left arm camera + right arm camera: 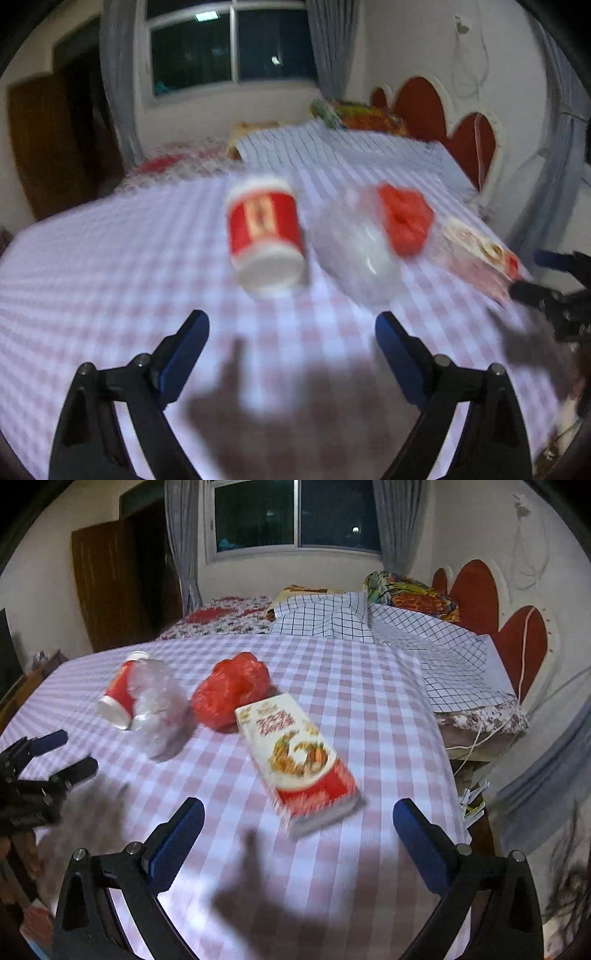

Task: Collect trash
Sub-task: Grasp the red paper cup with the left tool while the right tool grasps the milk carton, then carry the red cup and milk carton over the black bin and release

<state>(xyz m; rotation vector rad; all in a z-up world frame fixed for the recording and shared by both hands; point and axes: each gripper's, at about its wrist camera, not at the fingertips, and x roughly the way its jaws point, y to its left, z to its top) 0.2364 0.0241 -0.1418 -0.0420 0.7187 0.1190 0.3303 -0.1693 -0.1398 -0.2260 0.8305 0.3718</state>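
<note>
On the pink-checked tablecloth (110, 258) a red paper cup (266, 236) lies on its side, a little ahead of my left gripper (291, 325), which is open and empty. Right of the cup are crumpled clear plastic (354, 247), a red plastic bag (404, 218) and a flat food box (480, 254). In the right wrist view the box (299, 757) lies just ahead of my open right gripper (298, 808), its near end about level with the fingertips, untouched. Beyond it sit the red bag (232, 694), the clear plastic (159, 709) and the cup (118, 698).
Each gripper shows in the other's view: right gripper (537, 273), left gripper (68, 753). A bed with a grid-patterned sheet (424, 642) and red headboard (476, 590) stands behind. The cloth's right edge (450, 760) drops off beside a white cable (476, 738).
</note>
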